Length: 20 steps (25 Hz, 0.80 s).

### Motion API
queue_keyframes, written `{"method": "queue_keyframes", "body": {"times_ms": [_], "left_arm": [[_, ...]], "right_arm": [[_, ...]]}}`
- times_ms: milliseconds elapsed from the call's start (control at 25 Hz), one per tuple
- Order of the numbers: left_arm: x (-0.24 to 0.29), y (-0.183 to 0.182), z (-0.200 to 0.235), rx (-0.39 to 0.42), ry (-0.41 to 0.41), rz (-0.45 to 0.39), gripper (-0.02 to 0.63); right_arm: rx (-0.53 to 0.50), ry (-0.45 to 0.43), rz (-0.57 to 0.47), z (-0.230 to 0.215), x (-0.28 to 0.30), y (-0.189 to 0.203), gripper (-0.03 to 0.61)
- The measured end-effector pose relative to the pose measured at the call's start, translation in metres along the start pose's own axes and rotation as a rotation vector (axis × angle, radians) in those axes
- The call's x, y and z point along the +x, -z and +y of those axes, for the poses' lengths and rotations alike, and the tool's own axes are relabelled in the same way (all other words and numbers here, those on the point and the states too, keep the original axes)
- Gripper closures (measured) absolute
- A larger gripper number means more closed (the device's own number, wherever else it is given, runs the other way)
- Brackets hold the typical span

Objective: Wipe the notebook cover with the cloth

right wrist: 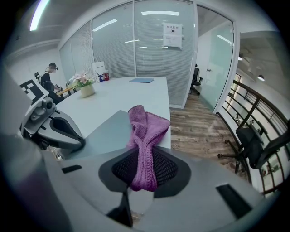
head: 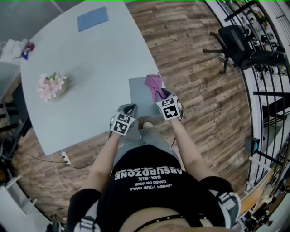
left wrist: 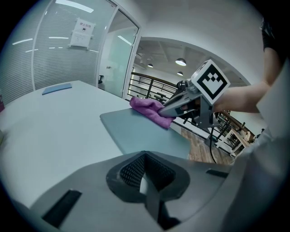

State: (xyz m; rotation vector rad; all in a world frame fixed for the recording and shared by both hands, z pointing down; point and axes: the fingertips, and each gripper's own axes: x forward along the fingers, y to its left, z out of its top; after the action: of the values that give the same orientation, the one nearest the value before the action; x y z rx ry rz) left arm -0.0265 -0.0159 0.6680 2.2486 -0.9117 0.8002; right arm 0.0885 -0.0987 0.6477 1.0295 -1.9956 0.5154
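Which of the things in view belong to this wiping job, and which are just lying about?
In the job:
grey-blue flat notebook
purple knitted cloth, clamped in the right gripper
left gripper, shut and empty, at the notebook's near corner

Lying about:
pink flowers in a pot
flat blue folder
white bag
black office chair, on the floor

Cool, even office light, heavy fisheye.
Ceiling strips (right wrist: 159, 13) lay soft glare on the pale table (head: 90, 68); shadows are faint, both gripper views darken at the rims, and the left gripper (left wrist: 145, 158) blurs up close.
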Motion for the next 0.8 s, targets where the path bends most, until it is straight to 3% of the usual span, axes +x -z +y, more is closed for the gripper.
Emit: {"method": "queue_keyframes", "body": {"times_ms": [800], "left_arm": [[-0.001, -0.001, 0.000, -0.017, -0.020, -0.021, 0.597]], "right_arm": [[0.069, -0.032, -0.004, 0.019, -0.023, 0.031, 0.494]]}}
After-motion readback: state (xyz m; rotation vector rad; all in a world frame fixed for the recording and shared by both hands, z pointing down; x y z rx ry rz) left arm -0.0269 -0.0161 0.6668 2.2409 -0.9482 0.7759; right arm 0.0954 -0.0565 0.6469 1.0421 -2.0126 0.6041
